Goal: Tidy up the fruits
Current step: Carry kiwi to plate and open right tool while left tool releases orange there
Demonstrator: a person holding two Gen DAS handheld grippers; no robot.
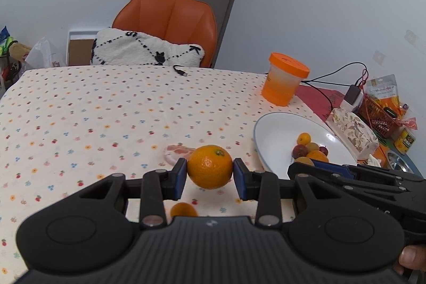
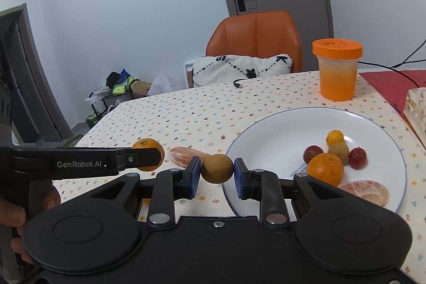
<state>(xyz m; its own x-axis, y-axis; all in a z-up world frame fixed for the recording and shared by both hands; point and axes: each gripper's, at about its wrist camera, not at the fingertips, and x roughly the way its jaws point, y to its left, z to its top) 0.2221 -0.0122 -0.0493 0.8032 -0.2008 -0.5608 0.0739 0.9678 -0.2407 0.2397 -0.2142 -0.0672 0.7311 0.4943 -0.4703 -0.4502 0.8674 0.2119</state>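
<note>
A: Starting with the left wrist view: the left gripper (image 1: pixel 209 176) pinches an orange (image 1: pixel 209 167) between its blue pads, held clear of the cloth (image 1: pixel 93 111), I'd say for carrying to the plate (image 1: pixel 277 129).

B: Why the plate?

A: Fruit is already gathered there: a small heap (image 1: pixel 310 149) sits on its near side. Two pieces lie loose on the cloth, a peeled segment (image 1: pixel 177 152) just behind the orange and a small orange fruit (image 1: pixel 183 210) under the jaws. The right gripper's arm (image 1: pixel 359 175) crosses in front of the plate. No writing is legible here; the packet (image 1: pixel 383 91) at the far right is too small to read.

B: And the right wrist view?

A: The right gripper (image 2: pixel 217 173) clamps a brown fruit (image 2: pixel 217 168), just short of the plate's (image 2: pixel 266 129) rim, so I judge it about to go in. On the plate lie an orange, a yellow fruit, a brown one, two red ones and a peeled half. The left gripper's side reads "GenRobot.AI" (image 2: pixel 79 164). Print on the plate is too blurred. The orange-lidded cup (image 2: pixel 337 71) stands beyond.
</note>
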